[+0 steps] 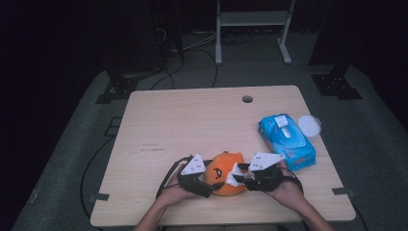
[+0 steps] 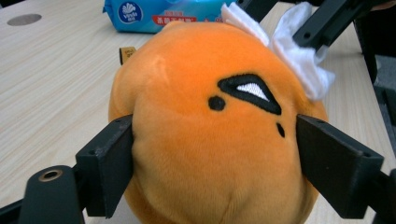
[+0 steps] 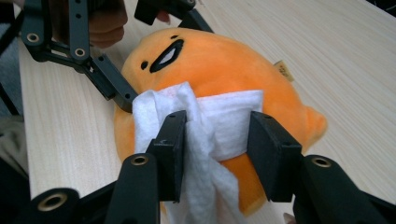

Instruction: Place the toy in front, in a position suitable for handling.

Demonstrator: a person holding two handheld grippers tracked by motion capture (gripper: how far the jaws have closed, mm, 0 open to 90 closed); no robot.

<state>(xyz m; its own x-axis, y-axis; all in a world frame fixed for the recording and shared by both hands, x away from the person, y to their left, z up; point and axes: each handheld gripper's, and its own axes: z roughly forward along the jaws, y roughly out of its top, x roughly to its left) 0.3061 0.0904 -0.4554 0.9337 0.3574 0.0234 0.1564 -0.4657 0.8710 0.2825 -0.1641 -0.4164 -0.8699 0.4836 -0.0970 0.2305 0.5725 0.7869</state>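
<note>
An orange plush toy (image 1: 224, 179) with a stitched black face (image 2: 247, 91) sits near the table's front edge. My left gripper (image 2: 215, 158) is shut on it, and its two black jaws dent the toy's sides. From the right, my right gripper (image 3: 217, 140) stands open against the toy (image 3: 219, 65). A white wipe (image 3: 224, 121) lies flat on the orange fabric between its jaws and hangs over the left jaw. That wipe (image 2: 299, 56) also shows at the toy's far top edge in the left gripper view. In the high view, both hands meet around the toy.
A blue pack of wet wipes (image 1: 287, 141) lies at the right of the wooden table (image 1: 192, 125), with a round white lid (image 1: 309, 126) beside it. A cable hole (image 1: 247, 99) sits near the back edge. A metal frame (image 1: 252, 29) stands on the floor behind.
</note>
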